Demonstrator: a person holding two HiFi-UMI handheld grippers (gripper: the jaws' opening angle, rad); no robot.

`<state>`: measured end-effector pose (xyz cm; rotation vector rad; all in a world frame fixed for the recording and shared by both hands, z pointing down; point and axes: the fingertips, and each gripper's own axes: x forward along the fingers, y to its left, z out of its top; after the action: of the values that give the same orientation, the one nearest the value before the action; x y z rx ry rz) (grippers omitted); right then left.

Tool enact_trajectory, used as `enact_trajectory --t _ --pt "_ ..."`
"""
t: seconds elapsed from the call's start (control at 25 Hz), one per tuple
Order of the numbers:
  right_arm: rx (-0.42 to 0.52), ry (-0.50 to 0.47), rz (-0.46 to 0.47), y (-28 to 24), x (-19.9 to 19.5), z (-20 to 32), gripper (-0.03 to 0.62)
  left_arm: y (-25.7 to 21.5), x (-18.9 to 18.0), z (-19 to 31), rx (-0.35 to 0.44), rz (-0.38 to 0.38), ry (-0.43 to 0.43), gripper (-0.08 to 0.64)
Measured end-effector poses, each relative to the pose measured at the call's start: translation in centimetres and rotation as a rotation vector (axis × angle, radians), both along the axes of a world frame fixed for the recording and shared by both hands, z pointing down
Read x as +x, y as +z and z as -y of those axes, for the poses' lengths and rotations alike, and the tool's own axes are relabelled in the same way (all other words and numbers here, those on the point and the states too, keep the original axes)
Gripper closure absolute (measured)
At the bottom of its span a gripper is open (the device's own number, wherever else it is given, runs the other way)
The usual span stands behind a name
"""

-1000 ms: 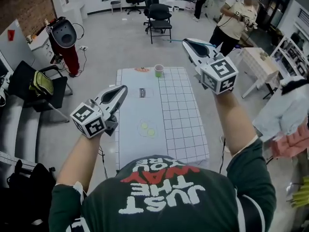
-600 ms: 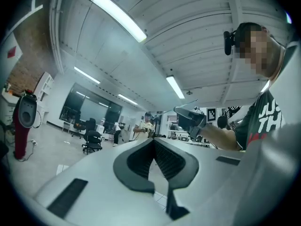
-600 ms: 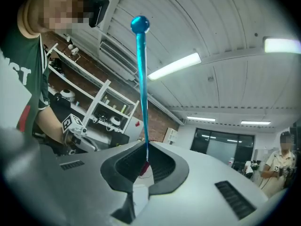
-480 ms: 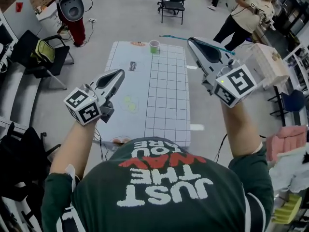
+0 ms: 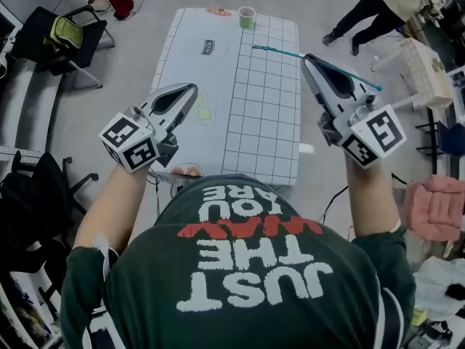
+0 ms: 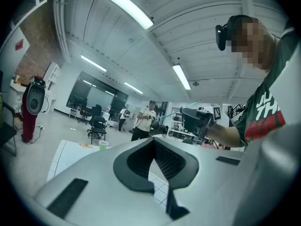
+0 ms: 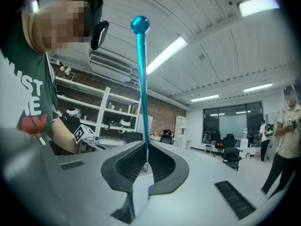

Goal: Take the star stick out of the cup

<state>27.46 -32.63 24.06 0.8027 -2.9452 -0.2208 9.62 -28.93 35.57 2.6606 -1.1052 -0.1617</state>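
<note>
Table (image 5: 254, 122), cup (image 5: 247, 17) at far edge, right tool (image 5: 306, 58) gripping star stick (image 5: 276, 51), left tool (image 5: 192, 88) closed

Open lab, grey floor (image 5: 109, 100). Long white bench (image 5: 182, 35), its right half ruled in a grid. Black chair (image 5: 91, 35) to its left, with a yellow-green bundle (image 5: 64, 31) on it. White panelled ceiling (image 6: 197, 27) with strip lights (image 6: 123, 6). Brick wall (image 7: 164, 109) behind white shelving (image 7: 108, 112). Glazed partition (image 7: 230, 119) with office chairs (image 7: 230, 155) in front. One person standing (image 5: 378, 9) off the bench's far right corner.
</note>
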Motion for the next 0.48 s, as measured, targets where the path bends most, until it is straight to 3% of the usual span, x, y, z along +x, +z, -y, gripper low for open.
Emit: enact_trajectory --t 0.2,0.48 --pt "-0.159 0.045 0.026 6.1 -0.9 0.1 0.549 4.7 -1.9 -0.4 -0.053 -0.014 0.051 0.552" --pt "-0.382 0.086 0.080 15.6 -3.5 -2.7 0.549 12.5 -3.6 -2.6 -0.189 -0.032 0.114 0.552"
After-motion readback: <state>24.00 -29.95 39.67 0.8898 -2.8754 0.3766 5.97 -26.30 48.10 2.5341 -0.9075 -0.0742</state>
